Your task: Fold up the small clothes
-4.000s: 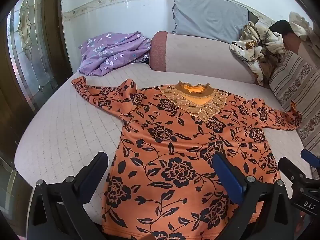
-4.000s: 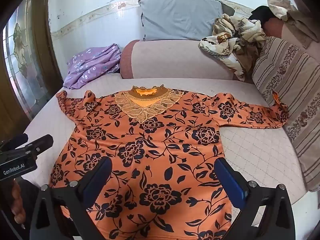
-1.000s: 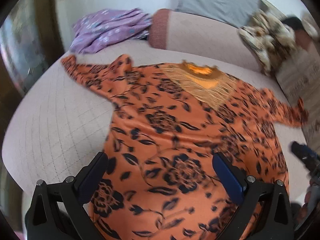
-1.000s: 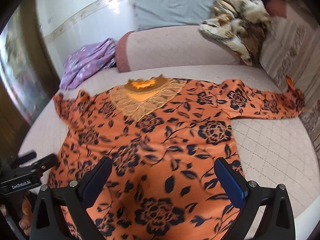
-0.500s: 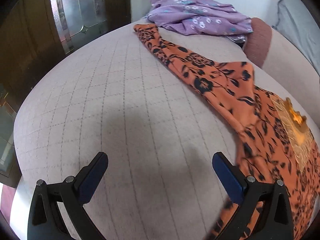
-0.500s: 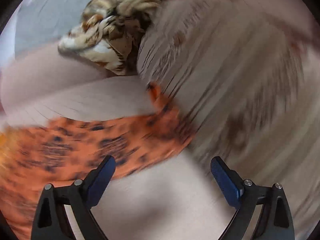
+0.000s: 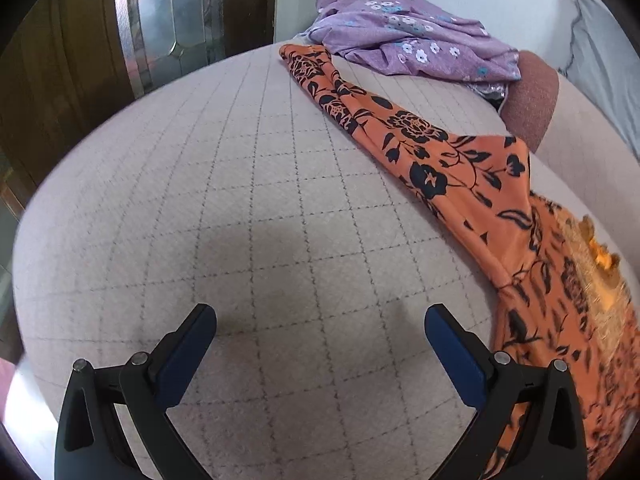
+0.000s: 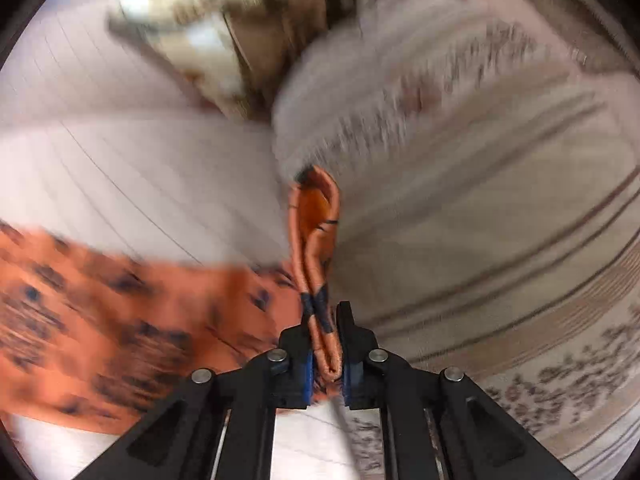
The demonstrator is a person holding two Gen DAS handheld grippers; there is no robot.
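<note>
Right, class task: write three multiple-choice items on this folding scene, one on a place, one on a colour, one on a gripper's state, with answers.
1. Where is the purple floral garment?
A. beyond the orange sleeve's far end
B. between the left fingers
C. under the orange top

2. What colour is the flower print on the orange top?
A. white
B. black
C. green

3. How is the right gripper?
A. open and empty
B. out of view
C. shut on the sleeve cuff

Answers: A, it is heaped past the sleeve; B, dark blooms on orange; C, jaws pinch the cuff.

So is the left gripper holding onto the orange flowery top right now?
No, the left gripper is open over the bare quilted bed cover, with the orange top lying off to its right, untouched.
</note>
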